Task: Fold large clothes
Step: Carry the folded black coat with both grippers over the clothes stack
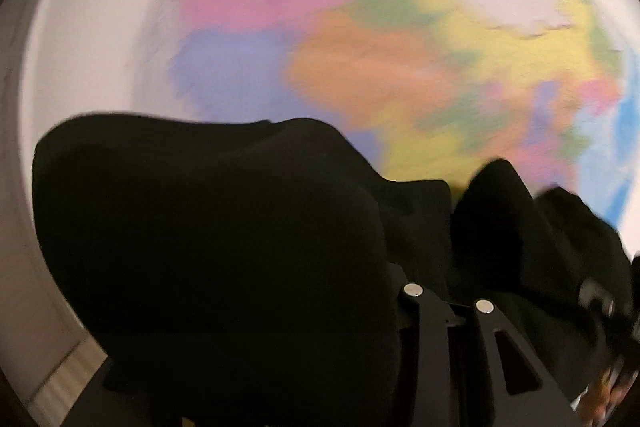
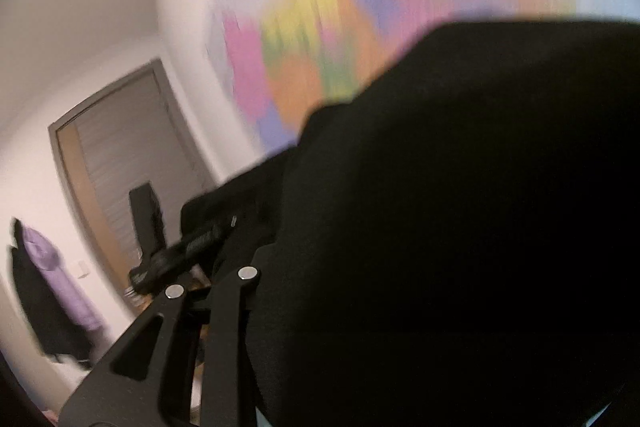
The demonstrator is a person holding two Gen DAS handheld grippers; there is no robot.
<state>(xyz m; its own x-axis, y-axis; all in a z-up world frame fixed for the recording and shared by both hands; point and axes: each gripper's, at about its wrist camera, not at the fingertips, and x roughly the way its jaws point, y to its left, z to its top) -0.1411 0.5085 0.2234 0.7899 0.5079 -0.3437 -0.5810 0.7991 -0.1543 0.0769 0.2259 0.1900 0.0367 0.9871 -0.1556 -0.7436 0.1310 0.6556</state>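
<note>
Both views are blurred. In the left wrist view, the black garment (image 1: pixel 208 227) bulges up over the left gripper (image 1: pixel 448 283), hiding its fingertips; I cannot tell whether it clamps the cloth. Behind the garment hangs a colourful wall map (image 1: pixel 380 67). In the right wrist view, the black garment fills the space right of the right gripper (image 2: pixel 212 267), whose tips are hidden too, so its grasp is unclear. Left of the map stands a door (image 2: pixel 116 155), and purple clothing (image 2: pixel 60 283) hangs farther left.
</note>
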